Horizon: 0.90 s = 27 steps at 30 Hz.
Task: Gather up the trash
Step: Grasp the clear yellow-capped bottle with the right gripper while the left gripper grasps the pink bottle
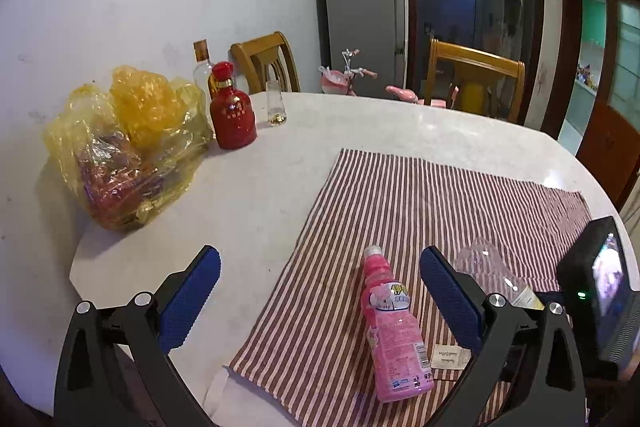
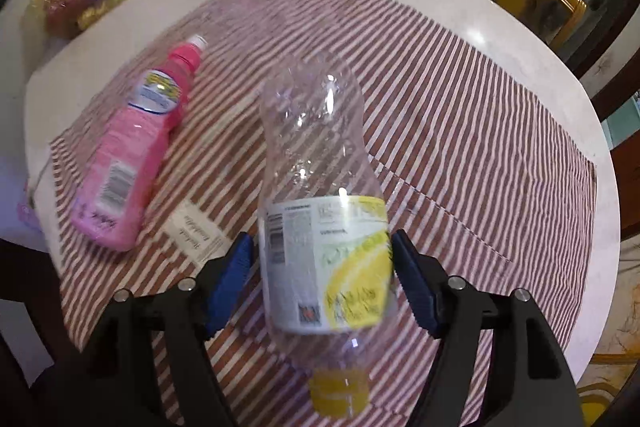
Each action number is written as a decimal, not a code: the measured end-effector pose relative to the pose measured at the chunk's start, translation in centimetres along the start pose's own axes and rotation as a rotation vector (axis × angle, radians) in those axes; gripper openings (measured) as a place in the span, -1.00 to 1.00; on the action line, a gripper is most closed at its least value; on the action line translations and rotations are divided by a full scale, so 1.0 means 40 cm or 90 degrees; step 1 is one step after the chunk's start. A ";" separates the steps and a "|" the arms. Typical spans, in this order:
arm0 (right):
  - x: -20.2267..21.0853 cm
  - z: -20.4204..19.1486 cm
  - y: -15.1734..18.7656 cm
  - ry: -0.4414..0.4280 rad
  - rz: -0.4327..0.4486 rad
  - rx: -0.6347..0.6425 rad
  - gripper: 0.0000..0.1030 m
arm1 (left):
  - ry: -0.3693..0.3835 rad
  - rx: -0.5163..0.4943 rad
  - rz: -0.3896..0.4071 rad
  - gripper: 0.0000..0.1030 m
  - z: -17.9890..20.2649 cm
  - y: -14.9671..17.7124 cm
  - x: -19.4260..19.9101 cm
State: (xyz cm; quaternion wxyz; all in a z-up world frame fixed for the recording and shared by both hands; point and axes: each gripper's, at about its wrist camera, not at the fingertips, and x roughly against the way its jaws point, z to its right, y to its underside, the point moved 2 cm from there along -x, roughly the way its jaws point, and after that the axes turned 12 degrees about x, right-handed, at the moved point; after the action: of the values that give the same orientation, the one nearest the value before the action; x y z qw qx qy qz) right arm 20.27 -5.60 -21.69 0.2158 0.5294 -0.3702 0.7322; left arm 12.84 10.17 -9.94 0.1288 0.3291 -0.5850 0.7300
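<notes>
clear bottle (image 2: 316, 147): glossy see-through plastic, paper label | pink bottle (image 2: 132, 147): glossy plastic | striped cloth (image 2: 460, 107): matt woven fabric | counter (image 1: 248, 187): smooth pale stone-look, slight sheen | yellow bag (image 1: 128, 143): crinkled glossy film

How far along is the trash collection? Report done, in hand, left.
Done: nothing visibly collected; both bottles lie on the striped cloth. In hand: the right gripper straddles the clear bottle, pads not clearly pressing yet. Left: grip and remove it, then the pink bottle lying ahead of the open left gripper.
</notes>
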 end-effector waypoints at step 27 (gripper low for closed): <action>0.222 0.122 0.112 -0.073 0.170 -0.198 0.25 | -0.072 -0.041 -0.241 0.86 0.130 0.244 -0.324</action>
State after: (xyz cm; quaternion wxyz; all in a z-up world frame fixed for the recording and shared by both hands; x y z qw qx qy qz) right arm 17.05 -12.89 -13.98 0.1744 0.4767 -0.5571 0.6573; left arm 18.66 5.09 -25.11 0.2410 0.4695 -0.5423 0.6537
